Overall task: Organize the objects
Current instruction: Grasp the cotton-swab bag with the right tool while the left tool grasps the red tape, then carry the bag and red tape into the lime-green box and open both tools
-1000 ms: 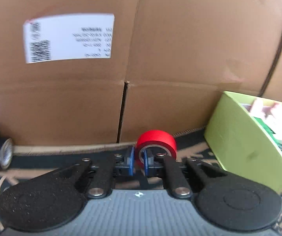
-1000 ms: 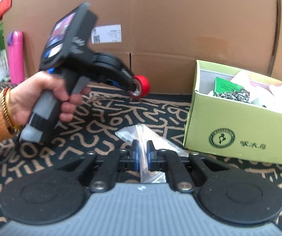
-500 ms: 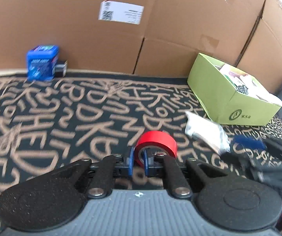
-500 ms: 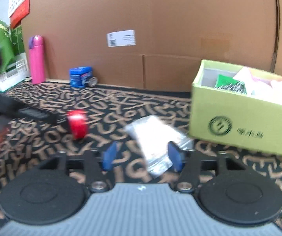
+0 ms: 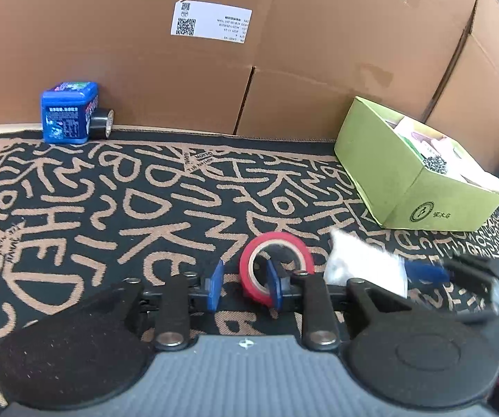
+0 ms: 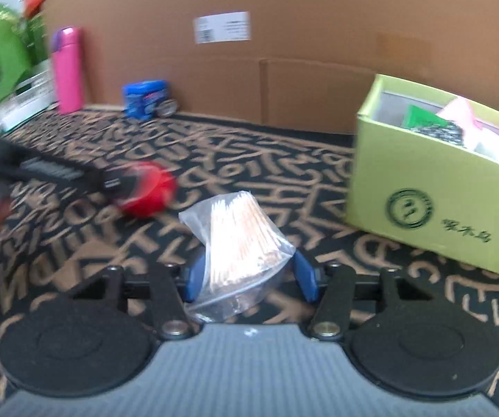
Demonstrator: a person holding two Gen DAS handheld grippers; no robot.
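Two grippers are at work over the patterned cloth (image 5: 117, 208), with earlier pictures available for comparison.

Left side: the left gripper (image 5: 244, 286) has just been opening. Its pads no longer pinch the red tape roll (image 5: 273, 264); the right pad sits inside the roll's hole and the left pad stands clear of it. The roll rests tilted on the cloth, released, just left of the bag. Judgement: the hand should draw straight back so the inner pad leaves the hole without dragging the roll.

Middle: the bag of cotton swabs (image 6: 239, 243) lies on the cloth between the parted jaws of the right gripper (image 6: 249, 279). This gripper opened and then eased slightly inward; whether the pads touch the plastic cannot be told, and no firm grip shows. Judgement: close on the swab bundle rather than loose film, which would slip.

Right side: the green box (image 6: 433, 187), already holding items, stands near both things and is the likely destination. Lift clear of its near wall before releasing.
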